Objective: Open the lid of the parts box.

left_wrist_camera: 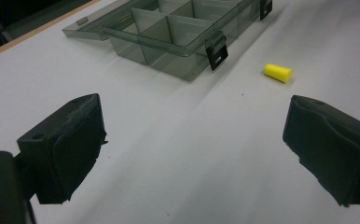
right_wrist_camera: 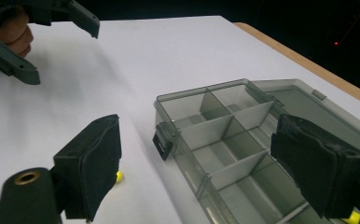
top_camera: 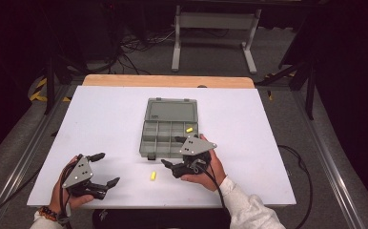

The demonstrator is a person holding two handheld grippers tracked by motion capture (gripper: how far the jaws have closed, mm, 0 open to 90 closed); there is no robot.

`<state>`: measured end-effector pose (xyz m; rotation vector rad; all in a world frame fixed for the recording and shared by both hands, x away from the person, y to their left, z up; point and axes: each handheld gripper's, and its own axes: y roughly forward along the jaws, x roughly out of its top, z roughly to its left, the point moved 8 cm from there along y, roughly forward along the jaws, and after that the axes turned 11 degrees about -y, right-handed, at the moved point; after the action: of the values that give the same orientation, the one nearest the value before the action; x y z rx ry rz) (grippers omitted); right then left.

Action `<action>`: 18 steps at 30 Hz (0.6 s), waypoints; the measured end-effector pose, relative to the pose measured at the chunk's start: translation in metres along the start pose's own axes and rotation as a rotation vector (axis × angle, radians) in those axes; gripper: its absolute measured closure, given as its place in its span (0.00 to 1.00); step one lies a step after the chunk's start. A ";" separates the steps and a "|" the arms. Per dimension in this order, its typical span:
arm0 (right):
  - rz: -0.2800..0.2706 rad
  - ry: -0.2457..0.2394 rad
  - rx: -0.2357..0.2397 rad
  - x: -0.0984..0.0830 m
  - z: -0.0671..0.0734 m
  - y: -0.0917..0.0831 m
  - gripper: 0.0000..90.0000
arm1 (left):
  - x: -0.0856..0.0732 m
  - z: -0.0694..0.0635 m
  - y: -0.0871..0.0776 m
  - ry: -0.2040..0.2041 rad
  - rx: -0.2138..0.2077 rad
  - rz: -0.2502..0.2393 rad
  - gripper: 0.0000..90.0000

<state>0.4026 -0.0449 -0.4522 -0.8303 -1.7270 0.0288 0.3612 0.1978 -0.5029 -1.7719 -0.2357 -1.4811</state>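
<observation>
— Where does the right gripper [top_camera: 168, 152] stand?

— At the near front edge of the grey compartment box [top_camera: 165, 138], whose lid lies folded back flat on the white table [top_camera: 249, 143]. Its jaws are spread wide and grasp nothing. In the right gripper view one pad hangs over the box's compartments, the other over bare table just outside the front wall, so that wall and its black latch [right_wrist_camera: 162, 143] sit between the jaws.

— And the yellow earplugs?

— One earplug [top_camera: 152, 175] lies on the table just outside the box, close beside the right gripper's outer jaw; in the right gripper view it peeks out from behind that pad. A second earplug [top_camera: 189, 129] rests in a compartment at the box's right side, just beyond the gripper.

— The left gripper [top_camera: 108, 169]?

— Released too, jaws wide apart with only bare table between them. In the left gripper view the loose earplug lies ahead, just beyond the right-hand pad, and the box is farther ahead.
</observation>
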 end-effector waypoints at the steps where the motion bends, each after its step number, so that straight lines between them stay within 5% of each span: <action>1: 0.003 -0.007 0.006 0.000 0.002 0.001 0.18 | 0.000 0.000 0.000 0.000 0.000 0.000 0.07; 18: 0.015 -0.051 0.078 0.002 0.028 0.012 0.18 | 0.000 0.000 0.000 0.000 0.000 -0.004 0.07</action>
<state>0.3843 -0.0242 -0.4653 -0.7913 -1.7564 0.1276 0.3612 0.1980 -0.5023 -1.7720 -0.2392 -1.4840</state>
